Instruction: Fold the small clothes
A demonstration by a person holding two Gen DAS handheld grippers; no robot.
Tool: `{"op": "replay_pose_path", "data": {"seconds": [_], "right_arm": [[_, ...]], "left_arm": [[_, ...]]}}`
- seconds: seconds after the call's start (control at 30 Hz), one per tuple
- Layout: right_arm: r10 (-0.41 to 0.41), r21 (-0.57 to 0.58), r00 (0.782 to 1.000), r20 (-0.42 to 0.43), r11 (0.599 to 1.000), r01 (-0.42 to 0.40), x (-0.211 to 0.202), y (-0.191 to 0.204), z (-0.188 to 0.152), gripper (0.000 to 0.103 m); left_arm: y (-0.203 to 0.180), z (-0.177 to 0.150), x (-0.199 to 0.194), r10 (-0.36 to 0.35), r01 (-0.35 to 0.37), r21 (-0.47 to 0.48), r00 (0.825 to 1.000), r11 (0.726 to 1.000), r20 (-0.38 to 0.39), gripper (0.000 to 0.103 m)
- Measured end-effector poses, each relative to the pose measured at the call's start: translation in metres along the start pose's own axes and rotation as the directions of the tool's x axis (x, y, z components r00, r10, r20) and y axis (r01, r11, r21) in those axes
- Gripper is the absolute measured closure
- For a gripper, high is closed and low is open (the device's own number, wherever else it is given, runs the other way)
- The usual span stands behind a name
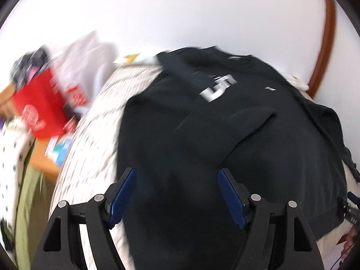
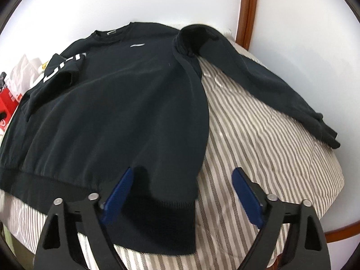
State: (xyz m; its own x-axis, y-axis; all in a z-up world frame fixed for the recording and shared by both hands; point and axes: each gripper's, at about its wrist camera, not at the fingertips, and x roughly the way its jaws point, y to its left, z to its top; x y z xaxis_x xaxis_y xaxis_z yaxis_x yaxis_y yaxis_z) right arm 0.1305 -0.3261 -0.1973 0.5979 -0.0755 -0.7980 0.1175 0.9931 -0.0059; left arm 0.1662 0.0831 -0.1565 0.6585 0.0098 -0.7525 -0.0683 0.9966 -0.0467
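Observation:
A black sweatshirt [image 2: 112, 101] lies front up on a striped cover [image 2: 258, 146]. One sleeve with white lettering [image 2: 65, 67] is folded over the chest, and the other sleeve [image 2: 258, 78] stretches out to the right. My right gripper [image 2: 182, 169] is open just above the hem's right corner, which lies between its jaws; the blue pads [image 2: 121, 189] do not press on it. In the blurred left wrist view, my left gripper [image 1: 175, 175] hangs open over the sweatshirt's [image 1: 225, 135] lower body with nothing gripped.
A red box [image 1: 40, 112] and white bags [image 1: 83, 60] sit left of the striped cover [image 1: 96, 117]. Dotted and green cloth [image 1: 13, 157] hangs at the far left. A brown wooden rim [image 2: 247, 11] curves along the right side against a white wall.

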Motion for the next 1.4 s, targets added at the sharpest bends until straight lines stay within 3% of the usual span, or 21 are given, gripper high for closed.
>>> {"op": "replay_pose_path", "data": {"seconds": [0.1,0.2,0.37,0.47,0.73,0.97,1.03,1.1,1.13,1.17,1.2,1.27,1.4], "right_arm": [[0.049,0.019,0.999,0.000,0.999,-0.049,0.001,-0.004,-0.006,0.033],[0.099,0.017,0.995,0.010,0.995,-0.100,-0.002,-0.001,-0.009,0.053],[0.080,0.015,0.996,0.041,0.997,-0.080,-0.002,0.003,-0.011,0.054],[0.093,0.049,0.995,0.042,0.994,-0.095,0.000,-0.001,-0.011,0.054],[0.110,0.037,0.993,0.029,0.993,-0.111,0.003,-0.001,-0.005,0.053],[0.063,0.009,0.998,0.031,0.998,-0.063,0.009,0.006,0.000,0.054],[0.053,0.001,0.997,0.047,0.999,-0.053,0.008,0.009,-0.001,0.063],[0.035,-0.012,0.997,0.068,0.999,-0.034,0.005,0.010,-0.003,0.072],[0.033,-0.014,0.997,0.074,0.999,-0.032,0.004,0.009,-0.004,0.082],[0.038,-0.012,0.996,0.080,0.999,-0.037,0.002,0.008,-0.004,0.085],[0.050,-0.006,0.996,0.080,0.999,-0.049,0.000,0.007,-0.004,0.088],[0.067,0.008,0.995,0.077,0.998,-0.068,-0.001,0.004,-0.005,0.090],[0.077,0.016,0.994,0.078,0.997,-0.078,-0.007,0.004,-0.009,0.091]], "left_arm": [[0.022,-0.026,-0.004,0.019,-0.020,-0.030,0.999,0.999,-0.035,0.031],[0.035,-0.048,-0.006,0.013,-0.016,-0.049,0.998,0.999,-0.060,0.032],[0.043,-0.068,-0.008,-0.020,0.014,-0.091,0.998,0.996,-0.057,0.042],[0.046,-0.070,-0.001,-0.080,0.069,-0.139,0.994,0.988,-0.068,0.057],[0.042,-0.070,0.002,-0.074,0.070,-0.113,0.997,0.991,-0.032,0.058],[0.040,-0.067,0.006,-0.070,0.067,-0.103,0.997,0.992,-0.030,0.058],[0.040,-0.068,0.005,-0.065,0.062,-0.108,0.998,0.992,-0.026,0.062],[0.040,-0.070,0.004,-0.028,0.026,-0.095,0.999,0.995,-0.022,0.078],[0.041,-0.070,0.003,-0.029,0.027,-0.092,0.999,0.995,-0.021,0.082],[0.044,-0.071,0.002,-0.040,0.038,-0.106,0.999,0.994,-0.019,0.085],[0.048,-0.072,0.001,-0.049,0.046,-0.126,0.999,0.991,-0.021,0.089],[0.057,-0.073,0.000,-0.084,0.078,-0.168,0.996,0.983,-0.029,0.090],[0.060,-0.078,-0.007,-0.088,0.082,-0.200,0.996,0.976,-0.022,0.091]]}}
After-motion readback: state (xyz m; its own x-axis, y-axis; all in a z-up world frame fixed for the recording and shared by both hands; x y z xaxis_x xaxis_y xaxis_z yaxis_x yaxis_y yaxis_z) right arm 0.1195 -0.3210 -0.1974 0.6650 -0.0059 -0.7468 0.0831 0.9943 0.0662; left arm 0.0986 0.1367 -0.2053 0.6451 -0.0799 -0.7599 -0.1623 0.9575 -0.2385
